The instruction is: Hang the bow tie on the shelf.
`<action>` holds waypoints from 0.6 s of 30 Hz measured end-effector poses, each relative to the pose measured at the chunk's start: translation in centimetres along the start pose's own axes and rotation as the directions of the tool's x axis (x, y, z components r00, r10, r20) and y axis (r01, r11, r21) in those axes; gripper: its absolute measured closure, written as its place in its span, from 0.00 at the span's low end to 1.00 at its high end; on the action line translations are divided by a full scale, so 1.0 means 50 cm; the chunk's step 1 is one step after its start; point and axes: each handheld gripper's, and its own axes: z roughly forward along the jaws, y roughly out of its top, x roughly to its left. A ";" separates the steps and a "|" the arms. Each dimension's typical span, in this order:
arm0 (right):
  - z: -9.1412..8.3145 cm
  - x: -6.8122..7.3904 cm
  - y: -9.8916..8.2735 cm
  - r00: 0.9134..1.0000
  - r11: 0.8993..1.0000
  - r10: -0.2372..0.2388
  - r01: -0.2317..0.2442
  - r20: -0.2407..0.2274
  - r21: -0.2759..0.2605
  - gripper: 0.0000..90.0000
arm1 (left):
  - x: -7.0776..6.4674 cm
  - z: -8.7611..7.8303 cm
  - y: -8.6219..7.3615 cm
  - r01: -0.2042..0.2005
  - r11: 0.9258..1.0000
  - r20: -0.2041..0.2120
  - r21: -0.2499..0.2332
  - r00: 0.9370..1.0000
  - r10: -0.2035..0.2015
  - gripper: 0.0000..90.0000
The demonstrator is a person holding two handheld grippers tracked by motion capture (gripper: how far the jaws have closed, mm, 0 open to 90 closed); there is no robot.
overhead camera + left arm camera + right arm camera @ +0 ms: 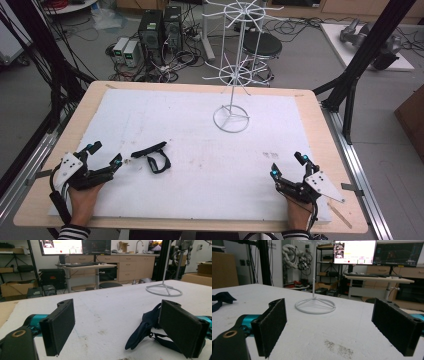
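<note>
Two hand-held grippers are resting at the near edge of a white foam-covered table [200, 165], jaws spread and gripping nothing. The left gripper [104, 156] is sitting just beside a dark navy fabric strap [152, 156]; the right gripper [289, 165] is facing open surface before a white wire display stand [231, 119].

light: bright, even | shadows: soft | focus: slightly soft, blocky

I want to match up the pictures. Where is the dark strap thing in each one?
High view: the dark strap lies left of centre, just beyond the left claw.
Left gripper view: strap at lower right, partly behind the right-hand jaw.
Right gripper view: strap at the far left edge.
Shared landmark: the white wire stand.
</note>
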 end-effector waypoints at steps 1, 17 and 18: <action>0.001 -0.002 0.000 1.000 1.000 0.002 -0.002 0.002 -0.001 0.13 | 0.000 0.000 0.000 0.000 1.000 0.000 0.001 1.000 0.000 0.16; 0.002 0.001 0.001 1.000 1.000 0.000 0.000 0.012 0.010 0.13 | -0.001 0.001 0.001 -0.004 1.000 -0.003 0.009 1.000 0.004 0.16; 0.001 0.003 0.001 1.000 1.000 -0.001 0.001 0.011 0.015 0.13 | -0.001 0.001 0.001 -0.005 1.000 -0.003 0.009 1.000 0.005 0.16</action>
